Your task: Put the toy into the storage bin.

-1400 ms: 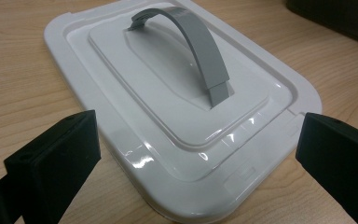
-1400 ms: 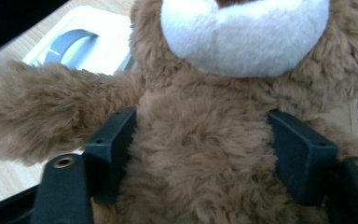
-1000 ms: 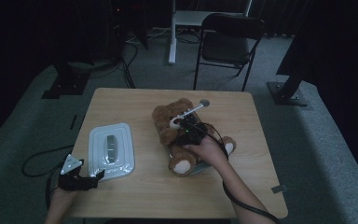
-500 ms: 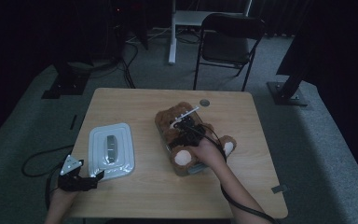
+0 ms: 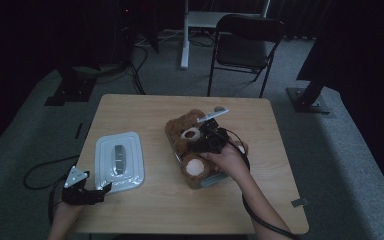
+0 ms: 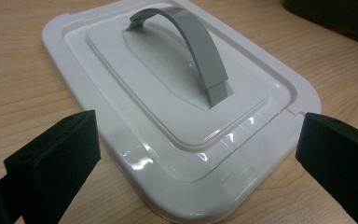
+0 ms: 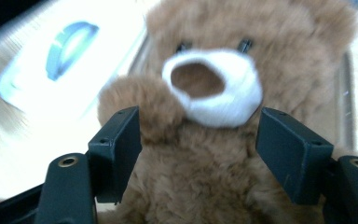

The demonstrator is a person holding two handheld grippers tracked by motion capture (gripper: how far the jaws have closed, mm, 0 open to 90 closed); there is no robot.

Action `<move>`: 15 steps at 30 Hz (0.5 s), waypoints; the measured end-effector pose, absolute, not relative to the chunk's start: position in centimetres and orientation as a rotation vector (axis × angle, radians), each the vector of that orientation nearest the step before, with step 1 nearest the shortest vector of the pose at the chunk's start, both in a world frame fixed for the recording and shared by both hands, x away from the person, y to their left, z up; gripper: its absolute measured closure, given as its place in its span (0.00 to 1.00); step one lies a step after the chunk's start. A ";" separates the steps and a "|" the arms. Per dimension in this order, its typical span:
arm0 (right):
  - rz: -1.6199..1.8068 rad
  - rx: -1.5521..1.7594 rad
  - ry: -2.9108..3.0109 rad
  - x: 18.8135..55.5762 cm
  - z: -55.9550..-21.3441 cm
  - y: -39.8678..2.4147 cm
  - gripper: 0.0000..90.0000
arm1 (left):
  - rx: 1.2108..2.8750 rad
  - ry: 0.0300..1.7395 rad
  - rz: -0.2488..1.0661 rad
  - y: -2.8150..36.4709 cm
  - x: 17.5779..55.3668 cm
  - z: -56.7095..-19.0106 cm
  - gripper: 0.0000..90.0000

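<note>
The brown teddy bear (image 5: 190, 145) lies near the middle of the wooden surface (image 5: 145, 210), a little to the right, in a shallow grey tray (image 5: 214, 179) whose edge shows under its near foot. In the high view its white muzzle faces up and its pale-soled foot points toward the person. The right gripper (image 5: 207, 137) sits on top of the bear's body, held from behind by the right hand (image 5: 230, 159). In the right gripper view the jaws of that gripper (image 7: 198, 149) stand wide to either side of the bear's chest: the left jaw touches the raised paw, the right jaw stands off from the fur with a gap, so they do not press on the bear.

Well to the left on the surface lies a white rectangular lid (image 5: 119, 160) with a grey arched handle (image 6: 186, 46), flat and apart from the bear. The left gripper (image 5: 82, 192) rests at the near left edge of the surface, just beside the lid's near corner. Its jaws (image 6: 196, 154) are wide apart, with the lid's near end between them but clear of both
</note>
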State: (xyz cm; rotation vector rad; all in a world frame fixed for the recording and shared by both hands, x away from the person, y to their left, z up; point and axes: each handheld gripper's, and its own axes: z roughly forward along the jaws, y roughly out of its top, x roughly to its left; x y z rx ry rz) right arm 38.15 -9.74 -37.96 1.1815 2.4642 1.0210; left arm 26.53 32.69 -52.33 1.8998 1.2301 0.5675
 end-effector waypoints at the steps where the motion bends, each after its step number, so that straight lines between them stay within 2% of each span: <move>1: 1.033 1.179 2.452 38.2 -37.5 -9.9 0.33 | 1.901 1.229 0.568 32.7 26.6 -52.3 0.01; 9: 1.125 1.221 2.393 40.1 -35.2 -10.4 0.33 | 1.902 1.232 0.566 32.6 26.6 -52.5 0.01; 15: 1.156 1.243 2.398 41.1 -35.5 -9.8 0.33 | 1.903 1.231 0.565 32.7 26.5 -52.5 0.01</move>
